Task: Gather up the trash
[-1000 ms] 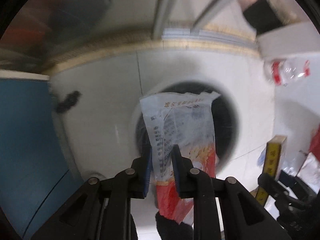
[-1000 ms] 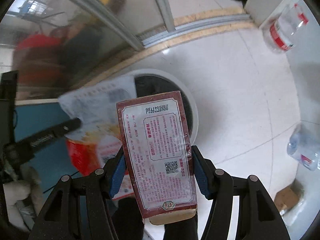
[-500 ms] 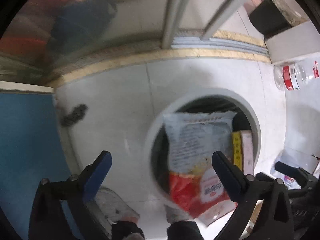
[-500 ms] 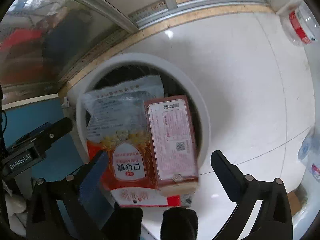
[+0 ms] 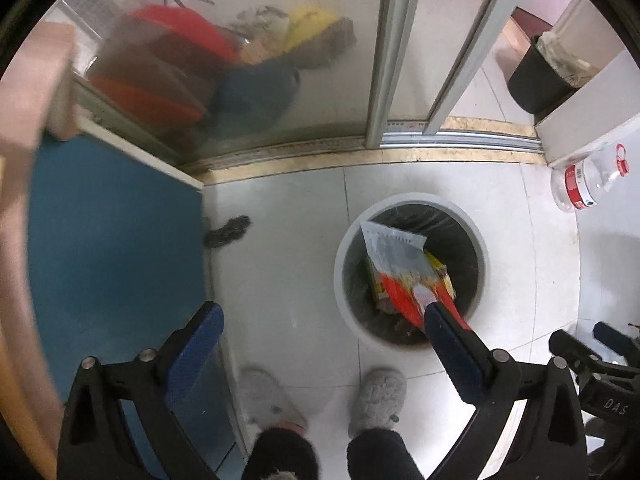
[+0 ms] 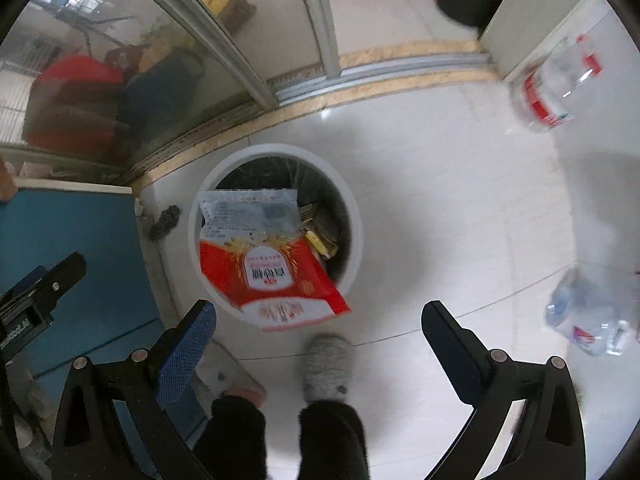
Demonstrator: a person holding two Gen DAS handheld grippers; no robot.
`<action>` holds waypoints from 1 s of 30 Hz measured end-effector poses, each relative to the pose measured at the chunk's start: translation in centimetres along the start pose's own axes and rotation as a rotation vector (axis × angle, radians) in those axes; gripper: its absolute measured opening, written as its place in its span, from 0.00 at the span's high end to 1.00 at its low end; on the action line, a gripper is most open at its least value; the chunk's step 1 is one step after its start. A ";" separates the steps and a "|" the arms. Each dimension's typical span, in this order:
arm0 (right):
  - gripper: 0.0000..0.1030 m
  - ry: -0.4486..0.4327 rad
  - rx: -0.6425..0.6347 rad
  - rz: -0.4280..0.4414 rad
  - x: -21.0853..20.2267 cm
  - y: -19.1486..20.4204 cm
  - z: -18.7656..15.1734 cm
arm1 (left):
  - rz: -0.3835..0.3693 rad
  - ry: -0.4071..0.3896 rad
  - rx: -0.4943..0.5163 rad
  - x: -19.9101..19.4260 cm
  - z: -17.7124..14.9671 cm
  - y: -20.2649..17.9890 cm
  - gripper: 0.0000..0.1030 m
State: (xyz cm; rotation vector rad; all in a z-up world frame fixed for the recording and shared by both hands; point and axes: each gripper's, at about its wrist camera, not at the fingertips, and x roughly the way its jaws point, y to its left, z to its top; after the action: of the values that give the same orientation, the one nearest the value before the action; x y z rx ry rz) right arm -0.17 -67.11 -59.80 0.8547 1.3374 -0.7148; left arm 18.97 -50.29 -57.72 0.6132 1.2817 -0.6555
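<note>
A round white trash bin [image 5: 345,312] [image 6: 357,240] with a black liner stands on the tiled floor below both grippers. A red and clear plastic bag [image 5: 400,268] [image 6: 264,256] lies in it, leaning over the near rim. A yellow-edged box [image 5: 440,276] [image 6: 320,242] lies in the bin beside the bag. My left gripper [image 5: 320,344] is open and empty above the floor left of the bin. My right gripper [image 6: 316,332] is open and empty above the bin's near edge.
Clear plastic bottles lie on the floor at right [image 5: 588,178] [image 6: 552,88] [image 6: 592,312]. A blue cabinet [image 5: 108,248] stands left. Glass sliding doors [image 5: 380,60] run along the back. A black bin [image 5: 536,80] is far right. The person's grey slippers [image 5: 376,400] stand near.
Both grippers opened and let go: the bag and the box dropped into the bin. Both grippers then rose and pulled back from the bin.
</note>
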 end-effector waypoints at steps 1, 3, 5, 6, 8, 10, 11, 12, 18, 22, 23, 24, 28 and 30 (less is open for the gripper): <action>0.00 -0.015 -0.005 -0.008 -1.4 0.2 -0.6 | 0.004 -0.007 0.001 -1.3 -0.5 0.0 0.00; 0.00 -0.044 -0.015 -0.024 -4.8 0.5 -2.1 | 0.003 -0.028 0.007 -4.9 -1.8 0.0 0.00; 0.00 -0.077 -0.019 -0.024 -8.9 1.0 -3.9 | 0.002 -0.049 0.006 -7.9 -2.9 0.4 0.00; 0.00 -0.097 -0.025 -0.025 -10.9 1.2 -4.8 | -0.009 -0.061 0.004 -9.9 -3.6 0.7 0.00; 0.00 -0.130 -0.023 -0.016 -14.6 1.6 -6.6 | -0.025 -0.087 0.004 -13.5 -4.8 1.2 0.00; 0.00 -0.166 -0.018 -0.002 -19.0 1.9 -8.9 | -0.043 -0.116 0.003 -17.3 -6.1 2.0 0.00; 0.00 -0.185 -0.018 0.005 -21.3 2.2 -10.1 | -0.059 -0.130 0.000 -19.5 -6.8 2.4 0.00; 0.00 -0.202 -0.018 0.012 -23.4 2.4 -11.3 | -0.069 -0.147 -0.003 -21.5 -7.5 2.8 0.00; 0.00 -0.308 -0.025 0.038 -36.3 3.9 -19.2 | -0.134 -0.240 0.028 -33.0 -12.2 5.0 0.00; 0.00 -0.384 -0.020 0.069 -44.2 4.2 -24.5 | -0.193 -0.285 0.060 -38.9 -15.2 6.0 0.00; 0.00 -0.400 -0.022 0.081 -45.8 4.3 -25.7 | -0.215 -0.302 0.069 -40.7 -16.1 6.3 0.00; 0.00 -0.412 -0.023 0.092 -47.1 4.4 -26.7 | -0.225 -0.315 0.074 -41.9 -16.8 6.4 0.00; 0.00 -0.457 -0.034 0.131 -51.9 4.2 -30.3 | -0.273 -0.360 0.081 -46.2 -19.3 6.8 0.00; 0.00 -0.479 -0.039 0.147 -53.9 4.2 -31.7 | -0.296 -0.382 0.081 -48.4 -20.3 7.1 0.00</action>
State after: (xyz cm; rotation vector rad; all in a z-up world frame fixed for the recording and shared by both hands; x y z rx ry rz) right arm -19.20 -39.80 -6.72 0.6869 0.8491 -0.7206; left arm 3.21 -25.76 -13.52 0.3417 0.9965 -1.0211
